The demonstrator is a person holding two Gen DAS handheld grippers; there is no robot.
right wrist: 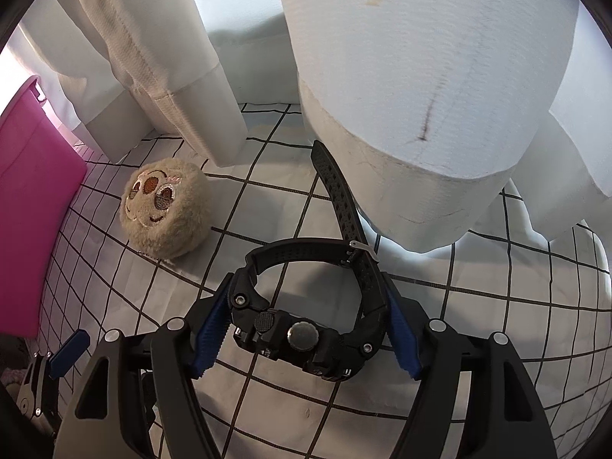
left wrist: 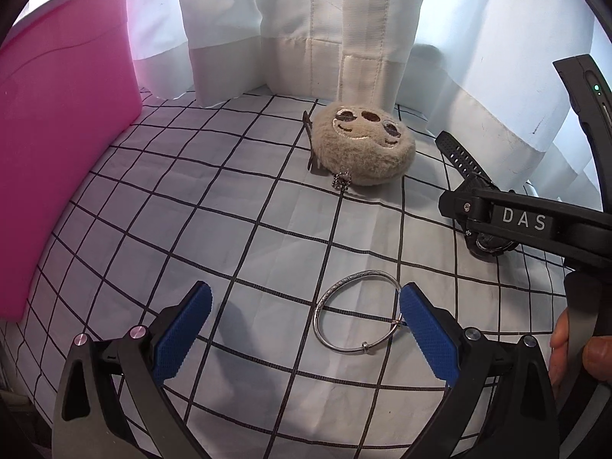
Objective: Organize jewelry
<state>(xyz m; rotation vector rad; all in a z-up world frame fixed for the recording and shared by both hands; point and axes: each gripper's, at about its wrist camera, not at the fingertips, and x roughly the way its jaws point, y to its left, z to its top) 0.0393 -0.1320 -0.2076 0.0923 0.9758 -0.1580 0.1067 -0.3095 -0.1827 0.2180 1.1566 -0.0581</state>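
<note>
Watch [right wrist: 302, 329] sits on the checked sheet [right wrist: 478, 321] between your right gripper [right wrist: 302, 334] pads, jaws wide and just touching its sides, so centre on the case before squeezing; left gripper [left wrist: 306, 329] gapes empty beside the bangle [left wrist: 355, 310].

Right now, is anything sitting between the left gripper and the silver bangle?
Nothing visible. The left gripper is open, and the silver bangle lies flat on the checked cloth between its fingers, its right edge next to the right pad.

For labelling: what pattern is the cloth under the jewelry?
White cloth with a black grid, clearest in the left wrist view.
</note>
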